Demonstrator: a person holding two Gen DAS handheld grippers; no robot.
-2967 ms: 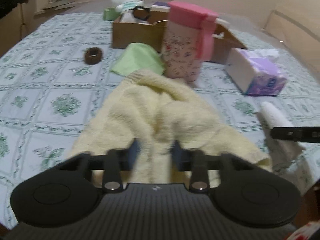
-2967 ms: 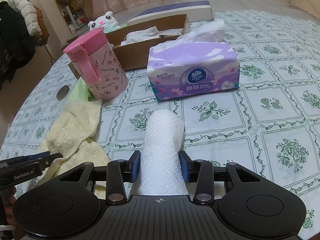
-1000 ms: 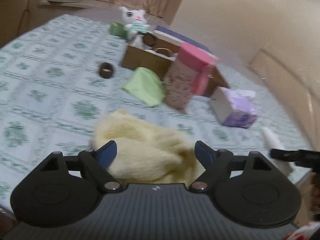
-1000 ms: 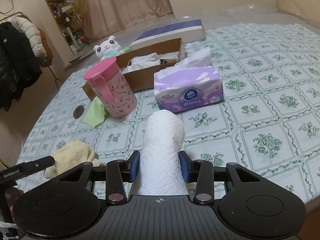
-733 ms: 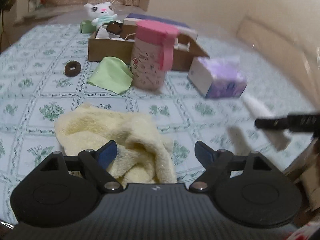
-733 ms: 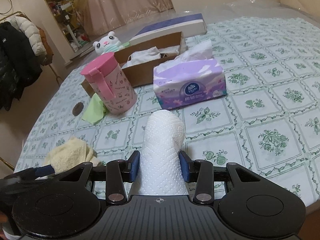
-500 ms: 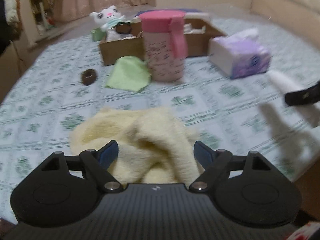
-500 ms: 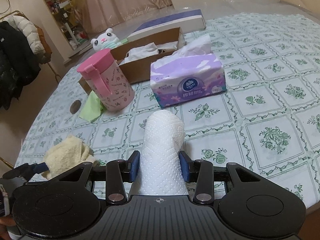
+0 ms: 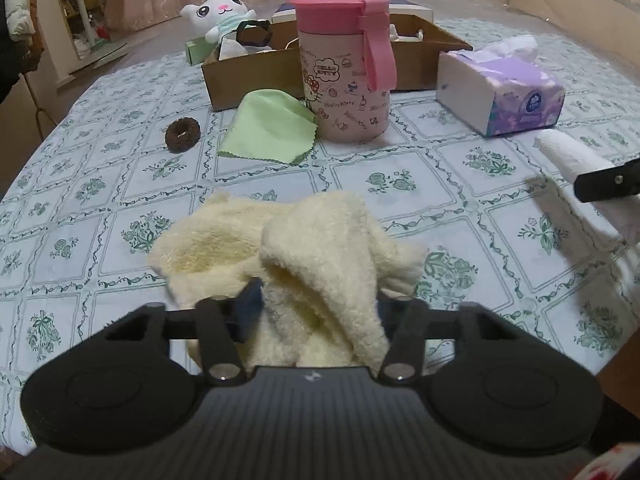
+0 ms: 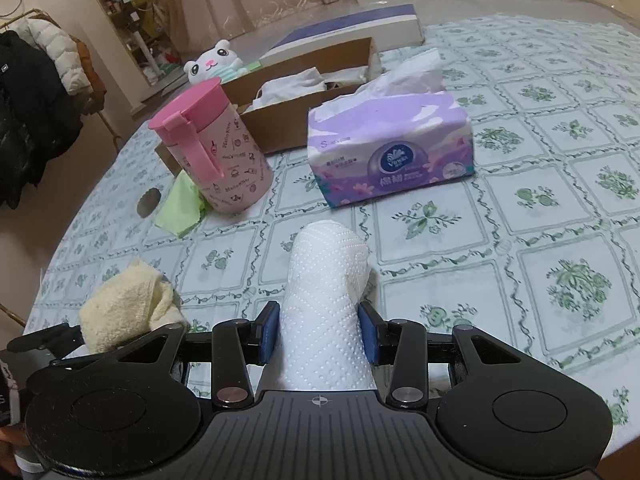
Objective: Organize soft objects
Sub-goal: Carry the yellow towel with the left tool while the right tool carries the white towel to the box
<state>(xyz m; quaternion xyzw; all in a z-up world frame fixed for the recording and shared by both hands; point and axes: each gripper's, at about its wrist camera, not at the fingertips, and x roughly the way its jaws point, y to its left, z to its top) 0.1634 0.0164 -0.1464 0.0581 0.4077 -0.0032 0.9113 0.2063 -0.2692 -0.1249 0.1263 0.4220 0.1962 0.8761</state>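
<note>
I'm at the grasping step on the table (image 9: pixel 100 168). My left gripper (image 9: pixel 316 304) is closing on the yellow towel (image 9: pixel 288 252) bunched at the near edge — my right gripper (image 10: pixel 319 332) grips a white paper towel (image 10: pixel 326 280). Next, I judge, lift toward the cardboard box (image 9: pixel 256 76).

Dim, warm indoor light throughout. Soft shadows fall on the bed cover (image 9: pixel 120 184). Strong fisheye bending and dark vignetting at edges; focus acceptable.
</note>
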